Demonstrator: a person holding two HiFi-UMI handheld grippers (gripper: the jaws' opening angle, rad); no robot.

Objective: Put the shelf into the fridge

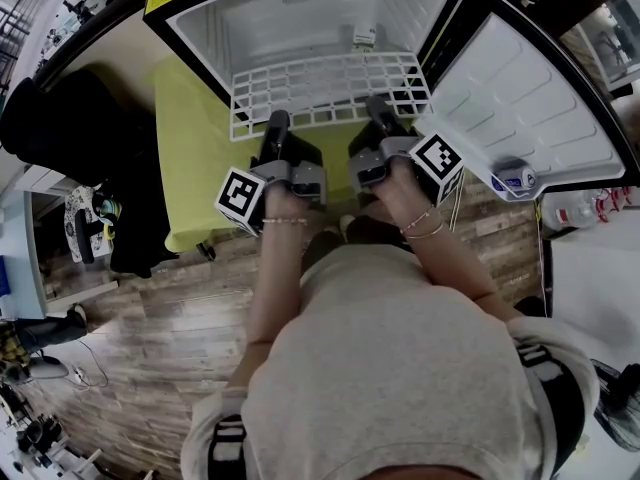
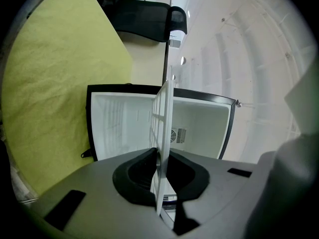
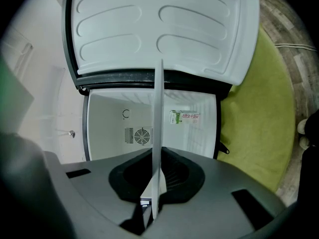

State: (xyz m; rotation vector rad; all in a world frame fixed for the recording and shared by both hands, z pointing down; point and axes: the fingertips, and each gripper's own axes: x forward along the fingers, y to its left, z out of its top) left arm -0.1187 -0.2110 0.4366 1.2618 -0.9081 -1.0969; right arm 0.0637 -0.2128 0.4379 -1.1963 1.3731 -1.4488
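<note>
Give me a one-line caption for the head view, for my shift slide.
Left gripper and right gripper hold the white wire shelf at the mouth of the open fridge.

Ahead of the jaws, the fridge [image 1: 205, 43] cavity is left open; only a fan grille [image 3: 134, 135] and a label [image 3: 185, 117] are seen on its back wall. The mouth is spanned by the shelf [image 1: 330, 93], clamped edge-on in the left gripper [image 2: 162, 171] and the right gripper [image 3: 155, 176]. Right of the right gripper, passage is blocked by the open door [image 1: 520, 108]. Left of the left gripper, room is taken by a yellow-green cloth [image 1: 195, 148].
</note>
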